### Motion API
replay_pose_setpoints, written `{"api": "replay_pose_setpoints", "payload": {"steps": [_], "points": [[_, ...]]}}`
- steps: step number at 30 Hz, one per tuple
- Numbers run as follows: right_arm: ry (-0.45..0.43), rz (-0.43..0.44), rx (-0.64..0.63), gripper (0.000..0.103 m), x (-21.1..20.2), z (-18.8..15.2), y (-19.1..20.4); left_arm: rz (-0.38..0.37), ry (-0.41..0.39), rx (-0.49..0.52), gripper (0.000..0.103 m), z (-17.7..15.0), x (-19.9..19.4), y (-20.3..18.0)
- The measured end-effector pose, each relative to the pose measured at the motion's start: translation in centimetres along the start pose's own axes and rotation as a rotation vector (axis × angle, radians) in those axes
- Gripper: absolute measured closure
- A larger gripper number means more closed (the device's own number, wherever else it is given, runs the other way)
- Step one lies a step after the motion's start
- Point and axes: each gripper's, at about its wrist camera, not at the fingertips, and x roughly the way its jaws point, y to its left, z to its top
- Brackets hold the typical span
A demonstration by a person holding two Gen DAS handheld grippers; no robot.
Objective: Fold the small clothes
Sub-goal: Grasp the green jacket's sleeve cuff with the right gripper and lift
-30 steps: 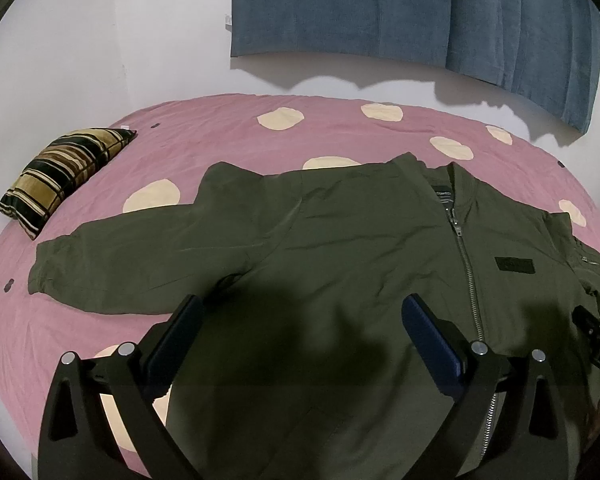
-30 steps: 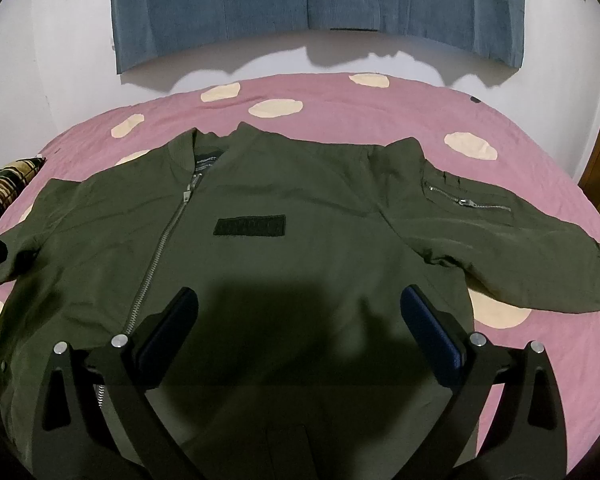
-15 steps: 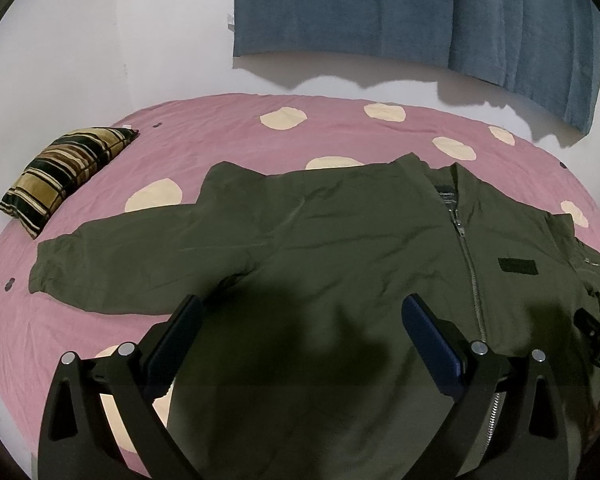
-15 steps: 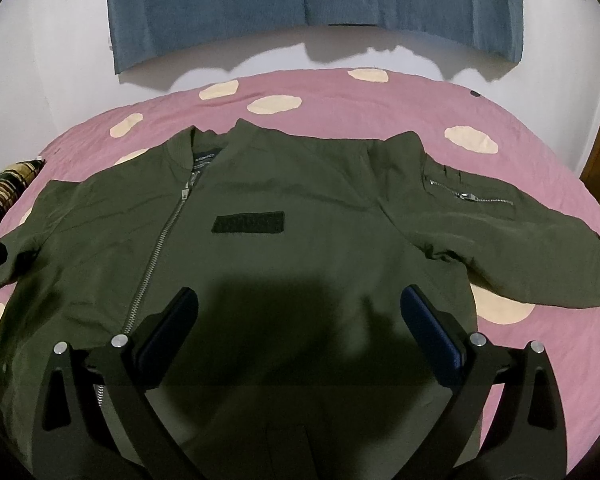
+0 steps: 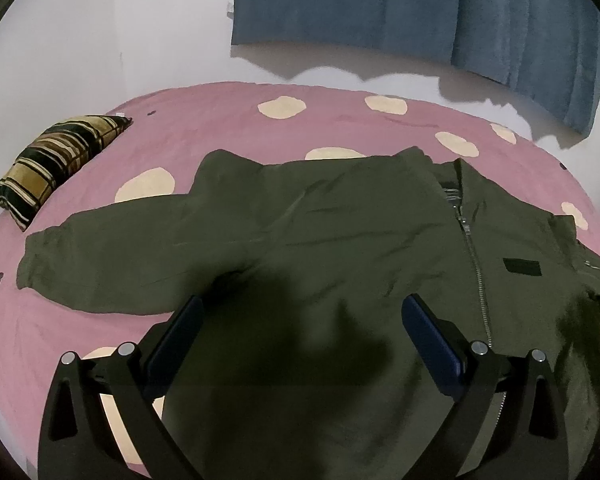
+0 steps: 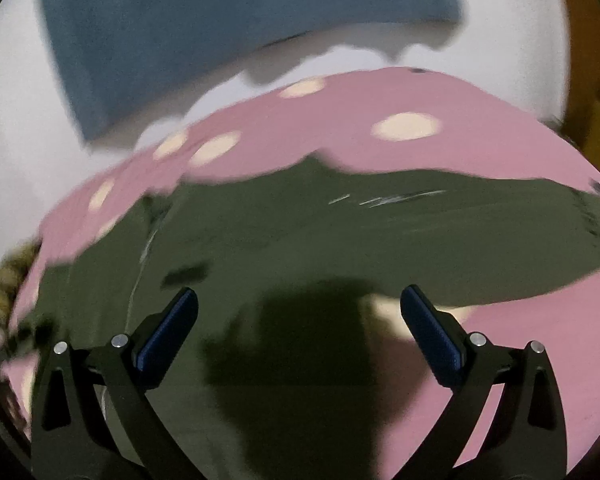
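Jacket (image 5: 340, 248): flat on bed (image 5: 220, 120). Left gripper (image 5: 302, 320), right gripper (image 6: 299, 312): both wide, empty. Risk: 3 o'clock sleeve bunches if grabbed mid-swing.

Blurred view; right gripper (image 6: 299, 312) spread wide above green jacket (image 6: 300, 232); pink bedsheet (image 6: 480, 152).

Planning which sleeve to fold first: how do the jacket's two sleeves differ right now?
The left-view sleeve is plain fabric; the right-view sleeve carries a zip pocket. The first shows sharp, with its gathered cuff clear; the second is motion-blurred. The first lies ahead-left of the left tool; the second crosses ahead of the right tool. Both are olive, spread flat on the pink bedspread.
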Motion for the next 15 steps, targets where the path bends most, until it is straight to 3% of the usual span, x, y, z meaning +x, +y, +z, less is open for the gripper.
{"api": "replay_pose_setpoints", "payload": {"steps": [8,12,15], "points": [[-0.157,-0.208,0.437,0.003,-5.4,1.7,-19.6,0.012,0.012,-0.011,0.004,0.2,1.1,0.4],[-0.163,-0.190,0.658,0.021,-5.8,0.8,-27.2,0.010,0.036,-0.028,0.004,0.2,1.6,0.5],[-0.150,-0.178,0.727,0.024,-5.1,0.2,-29.4,0.015,0.052,-0.033,0.004,0.1,1.8,0.4]]}}
